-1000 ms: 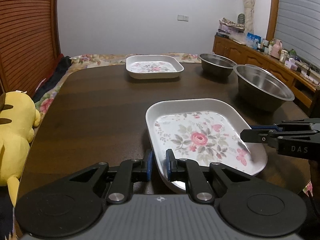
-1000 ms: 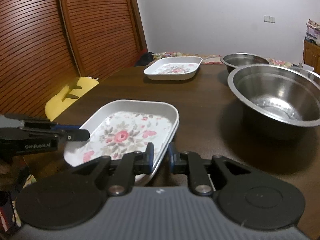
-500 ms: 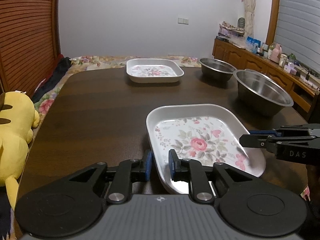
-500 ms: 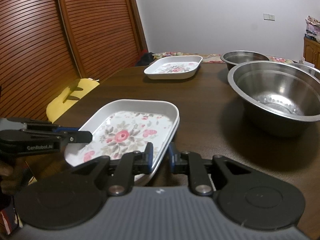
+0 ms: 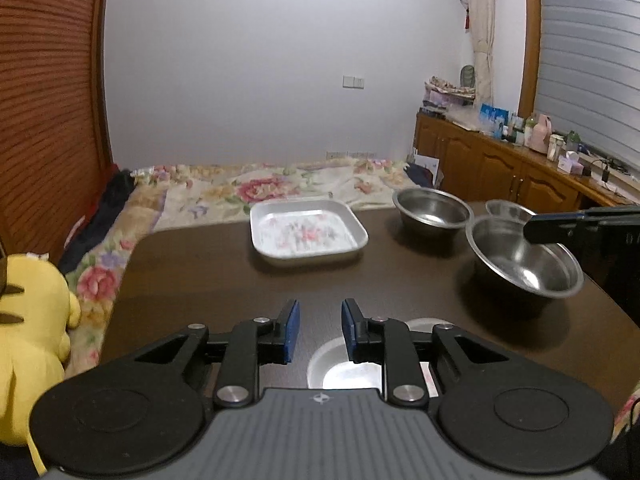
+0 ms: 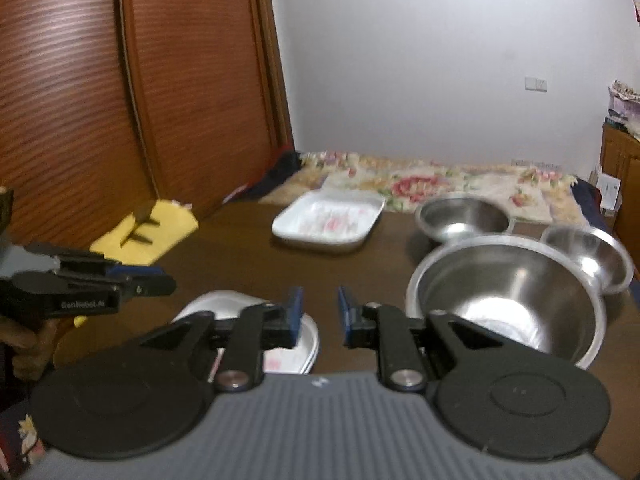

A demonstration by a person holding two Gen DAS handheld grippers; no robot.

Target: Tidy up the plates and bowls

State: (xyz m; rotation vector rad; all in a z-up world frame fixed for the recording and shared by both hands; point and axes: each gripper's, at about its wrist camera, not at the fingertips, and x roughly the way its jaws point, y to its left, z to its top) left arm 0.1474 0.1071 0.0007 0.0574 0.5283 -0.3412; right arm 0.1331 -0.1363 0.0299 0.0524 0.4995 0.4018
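A white floral plate [image 5: 306, 234] lies at the far side of the dark wooden table [image 5: 200, 280]. A second white plate [image 5: 340, 372] sits at the near edge, mostly hidden under my left gripper [image 5: 319, 330]. That gripper's jaws are opening, with nothing between the blue pads. My right gripper [image 6: 318, 316] hangs above the same near plate [image 6: 224, 304]; its jaws are opening too and hold nothing. Each gripper shows in the other's view, the left gripper [image 6: 160, 280] and the right gripper [image 5: 534, 232]. A large steel bowl [image 6: 508, 300] stands to the right.
A medium steel bowl [image 5: 432, 210] and a small one [image 6: 588, 256] stand behind the large bowl. A yellow plush toy [image 5: 28, 340] sits off the table's left edge. A floral blanket [image 5: 260, 188] lies beyond the far edge, and a wooden sideboard [image 5: 500, 168] lines the right wall.
Both grippers have let go of the near plate's rim, spread their jaws slightly and risen. The plate has dropped to the bottom of both views.
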